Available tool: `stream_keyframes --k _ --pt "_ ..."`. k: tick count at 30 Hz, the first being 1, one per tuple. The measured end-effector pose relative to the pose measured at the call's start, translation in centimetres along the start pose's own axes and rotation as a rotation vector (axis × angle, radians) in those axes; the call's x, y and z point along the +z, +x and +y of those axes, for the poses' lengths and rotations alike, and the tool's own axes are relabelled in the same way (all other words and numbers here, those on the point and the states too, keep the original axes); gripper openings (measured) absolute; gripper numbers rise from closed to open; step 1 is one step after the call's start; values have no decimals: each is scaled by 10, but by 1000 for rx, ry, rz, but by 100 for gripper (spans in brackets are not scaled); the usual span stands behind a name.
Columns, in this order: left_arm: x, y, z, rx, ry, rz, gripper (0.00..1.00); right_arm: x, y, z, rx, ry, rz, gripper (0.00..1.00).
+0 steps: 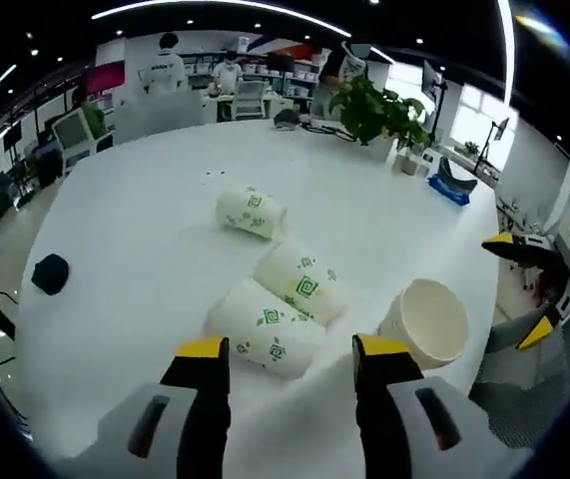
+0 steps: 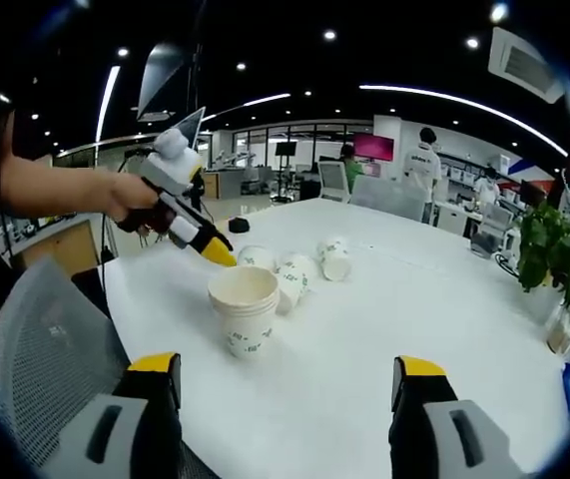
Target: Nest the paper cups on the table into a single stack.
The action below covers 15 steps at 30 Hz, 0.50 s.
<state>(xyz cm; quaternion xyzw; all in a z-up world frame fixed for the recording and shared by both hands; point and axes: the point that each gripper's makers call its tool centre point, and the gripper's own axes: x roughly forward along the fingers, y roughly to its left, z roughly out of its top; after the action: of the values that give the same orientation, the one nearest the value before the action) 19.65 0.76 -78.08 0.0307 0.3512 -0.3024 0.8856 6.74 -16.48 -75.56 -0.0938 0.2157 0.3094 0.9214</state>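
Cups (image 1: 277, 299) lie mid-table (image 1: 145, 239) (margins bare); left hand-held gripper (image 1: 289, 359), right hand-held gripper (image 2: 289, 379) both apart

Cups (image 1: 285, 299) crowd the near table (image 1: 145, 230); beyond lies open.

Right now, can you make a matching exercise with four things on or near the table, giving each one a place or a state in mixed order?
Things:
1. upright paper cup
2. potted plant
3. small black object
4. left gripper

Places or states:
A. lying alone on the white table, away from the cups
B. open, holding nothing
C. standing mouth up, apart from the three cups lying on their sides
D. at the far edge of the table, green leaves

Pairs: 1-C, 2-D, 3-A, 4-B
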Motion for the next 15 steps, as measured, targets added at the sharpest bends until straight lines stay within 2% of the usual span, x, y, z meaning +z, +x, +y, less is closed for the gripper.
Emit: stream_keyframes --k 6,8,15 --pt "-5 6 10 55 -101 -12 51 1 -1 -1 -8 3 -4 88" --pt "-11 8 8 50 -148 9 49 2 -1 -1 -10 3 -5 88" --pt "-13 16 10 52 -225 -1 47 2 -1 -2 -16 2 -8 87"
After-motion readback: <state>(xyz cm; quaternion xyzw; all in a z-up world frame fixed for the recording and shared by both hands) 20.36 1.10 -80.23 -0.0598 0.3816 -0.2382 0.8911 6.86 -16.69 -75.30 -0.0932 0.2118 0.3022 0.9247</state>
